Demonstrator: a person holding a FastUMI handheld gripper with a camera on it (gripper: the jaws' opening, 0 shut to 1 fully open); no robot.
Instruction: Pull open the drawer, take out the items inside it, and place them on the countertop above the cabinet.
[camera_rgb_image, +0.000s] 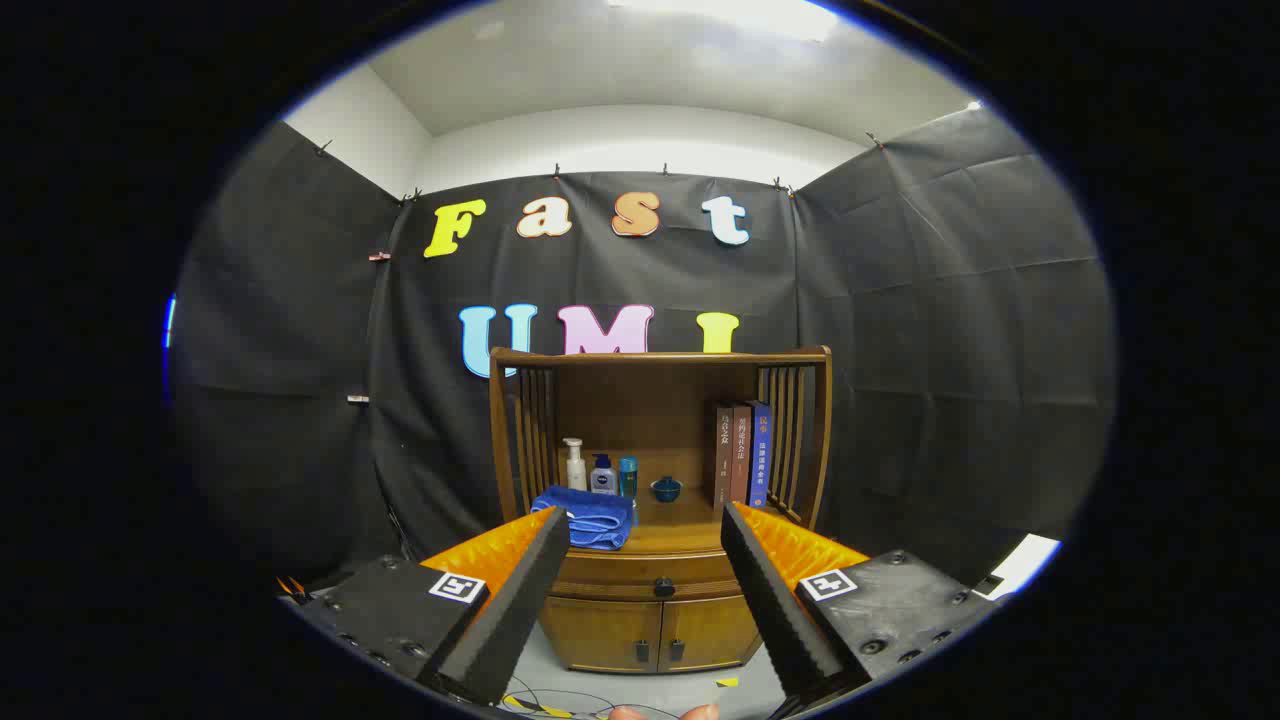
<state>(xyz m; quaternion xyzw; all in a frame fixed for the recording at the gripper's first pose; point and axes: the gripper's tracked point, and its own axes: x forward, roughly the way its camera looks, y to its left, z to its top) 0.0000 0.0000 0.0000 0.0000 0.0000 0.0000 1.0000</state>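
We hold the gripper (645, 525) open and empty, facing the cabinet (660, 520). Its drawer (650, 583) is shut. A blue towel (590, 515), bottles (600, 470) and books (742, 455) sit on the countertop (680, 535).

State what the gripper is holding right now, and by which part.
Nothing. The gripper is open, its fingers spread apart in the air, with the closed drawer of the cabinet beyond them.

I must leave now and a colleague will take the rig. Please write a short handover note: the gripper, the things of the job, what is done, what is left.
Gripper: open, jaws wide apart, holding nothing, some way in front of the cabinet.
Drawer: shut, its dark knob seen between the jaws. What is inside is hidden.
Countertop: has a folded blue towel, three bottles, a small blue bowl and three books.
Done: nothing yet.
Left: pull the drawer open, take the items out, put them on the countertop.
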